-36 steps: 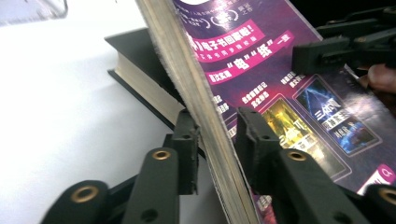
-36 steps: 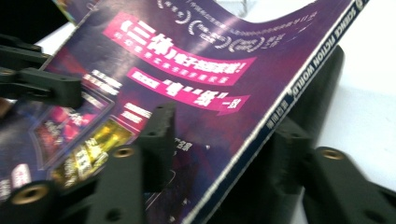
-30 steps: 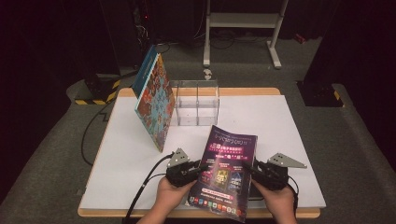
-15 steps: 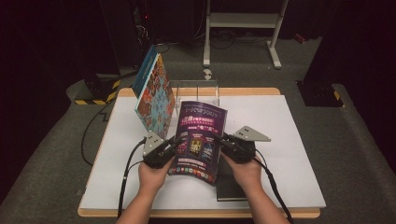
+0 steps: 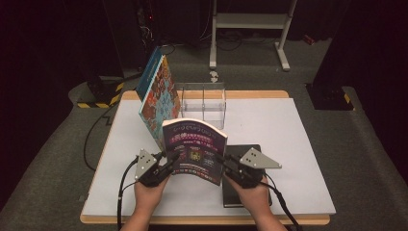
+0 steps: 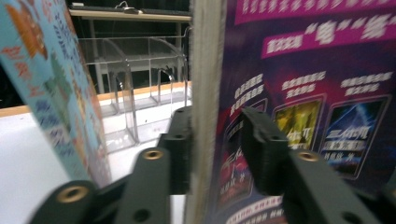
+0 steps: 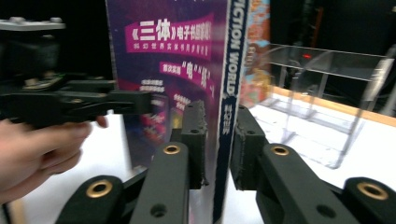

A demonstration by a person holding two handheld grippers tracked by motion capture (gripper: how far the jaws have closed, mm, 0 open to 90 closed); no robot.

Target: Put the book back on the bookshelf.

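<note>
Currently the purple magazine (image 5: 195, 151) stands nearly upright above the near half of the table (image 5: 298, 144), cover facing the person, held from both sides; left gripper (image 5: 169, 159) at its left edge, right gripper (image 5: 220, 161) at its right edge, the spine side.

Left gripper view: jaws straddle the magazine's page edge (image 6: 204, 116), one jaw behind the pages, the other in front of the cover; the front jaw stands a little off the cover, and these jaws have just been opening; no firm clamp visible, magazine between them but loose.

Right gripper view: jaws sit either side of the spine (image 7: 229, 93), which carries white lettering on blue; pads close in on it from both sides, pressing; this gripper carries the magazine. The left gripper (image 7: 140, 102) and the hand (image 7: 42, 149) holding it show farther off in the same view.

Behind the magazine, toward the far edge: a clear acrylic rack (image 5: 202, 103) with upright dividers; a large patterned book (image 5: 159, 98) leans against the rack's left side, tilted. A dark flat book (image 5: 250, 178) lies on the table by the near right, partly under the right hand (image 5: 252, 195). Left hand (image 5: 149, 192) comes in over the near edge.
</note>
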